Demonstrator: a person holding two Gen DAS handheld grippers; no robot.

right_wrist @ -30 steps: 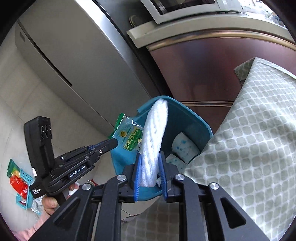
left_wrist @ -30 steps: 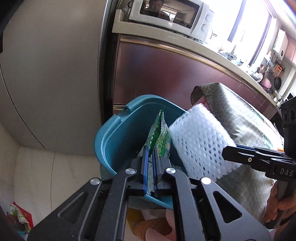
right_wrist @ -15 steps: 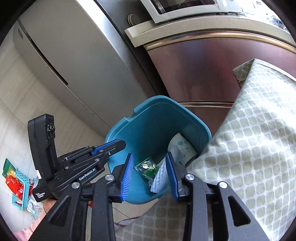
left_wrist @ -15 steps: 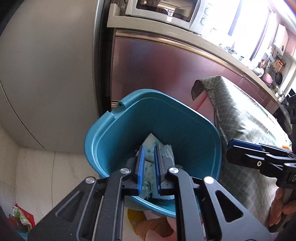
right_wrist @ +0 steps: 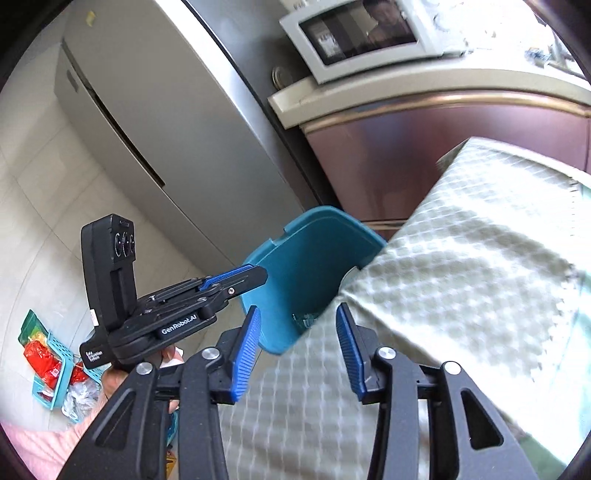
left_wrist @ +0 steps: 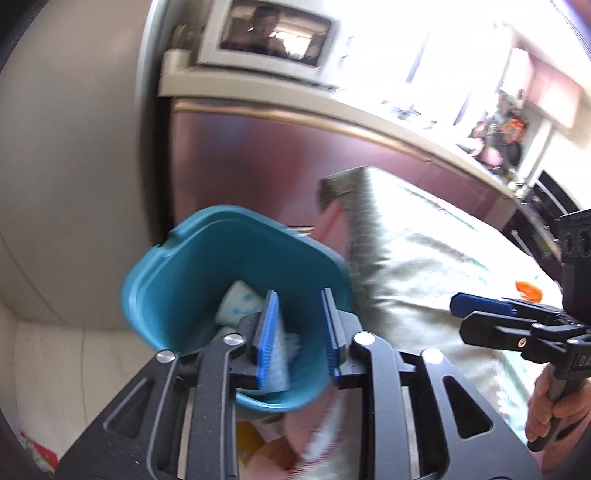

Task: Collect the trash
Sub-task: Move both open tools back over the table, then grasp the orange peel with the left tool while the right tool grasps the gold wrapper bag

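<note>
A teal trash bin [left_wrist: 184, 280] stands on the floor beside the table; it also shows in the right wrist view [right_wrist: 306, 266]. White foam netting [left_wrist: 284, 350] and a crumpled white tissue with blue dots [left_wrist: 238, 304] lie inside it, and a bit of green wrapper [right_wrist: 304, 319] shows in the right wrist view. My left gripper [left_wrist: 299, 332] is open and empty above the bin. My right gripper [right_wrist: 297, 350] is open and empty over the table edge. An orange scrap [left_wrist: 528, 290] lies on the table.
A checked green tablecloth [right_wrist: 461, 277] covers the table right of the bin. A steel fridge [right_wrist: 166, 122] and a counter with a microwave [right_wrist: 362, 33] stand behind. A turquoise basket [right_wrist: 55, 365] with red packets lies on the floor at left.
Both grippers held trash over the bin, a green wrapper in the left and foam netting in the right. Both let go, the trash dropped in, and both pulled back and opened wider.
</note>
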